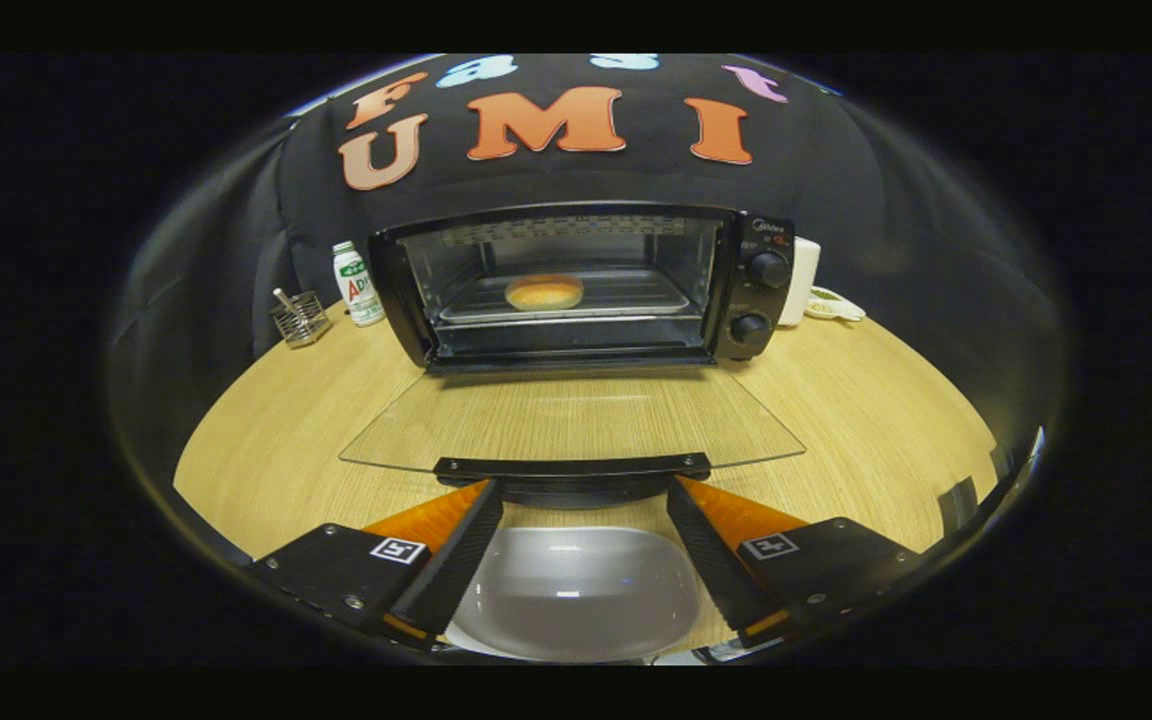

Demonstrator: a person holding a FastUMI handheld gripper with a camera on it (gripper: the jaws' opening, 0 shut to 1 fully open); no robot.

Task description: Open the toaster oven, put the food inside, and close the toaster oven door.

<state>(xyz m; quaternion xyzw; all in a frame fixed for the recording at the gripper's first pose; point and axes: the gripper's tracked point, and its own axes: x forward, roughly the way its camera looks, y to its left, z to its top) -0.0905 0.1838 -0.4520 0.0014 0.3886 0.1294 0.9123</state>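
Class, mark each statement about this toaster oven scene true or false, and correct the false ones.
1. The toaster oven door is closed. False: it lies folded down, open.
2. A bun sits on the tray inside. True.
3. The gripper is clamped on the bun. False: its fingers are spread, just short of the door handle.
4. A bottle stands beside the oven. True.
5. A white plate lies between the fingers. True.

Dim overhead light glares off the white plate (576,590), fisheye bending and darkening the soft edges
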